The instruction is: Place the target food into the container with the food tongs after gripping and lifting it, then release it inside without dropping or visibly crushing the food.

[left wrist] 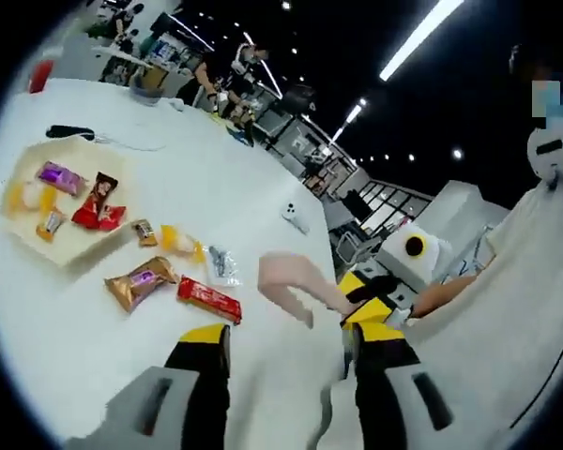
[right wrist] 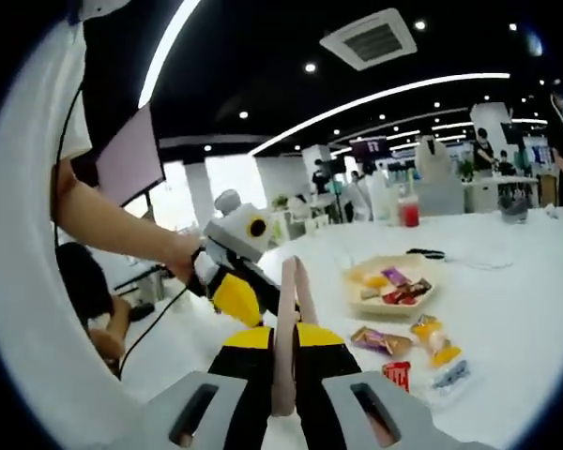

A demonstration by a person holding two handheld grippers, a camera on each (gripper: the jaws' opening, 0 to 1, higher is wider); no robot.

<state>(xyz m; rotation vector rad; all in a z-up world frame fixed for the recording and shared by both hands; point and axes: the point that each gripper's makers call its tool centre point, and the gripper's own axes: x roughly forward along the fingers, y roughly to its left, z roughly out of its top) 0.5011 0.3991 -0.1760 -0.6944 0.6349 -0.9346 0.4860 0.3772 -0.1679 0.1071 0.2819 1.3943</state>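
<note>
one tray (left wrist: 75, 251) holding about five snacks; about five wrapped snacks loose on the one white table (left wrist: 263, 187); one pair of tongs (left wrist: 296, 286); one phone (left wrist: 295, 216); two grippers.

Table (left wrist: 263, 187) under my grippers: smooth white, slight sheen. Snack wrappers are glossy foil or plastic: red bar (left wrist: 208, 298), gold pack (left wrist: 139, 281), purple one (left wrist: 60, 177). Tray (left wrist: 70, 248) looks matt cream, maybe paper pulp, can't confirm. Tongs (right wrist: 289, 328) look matt pinkish plastic. My jaw tips: smooth yellow and black plastic.
</note>
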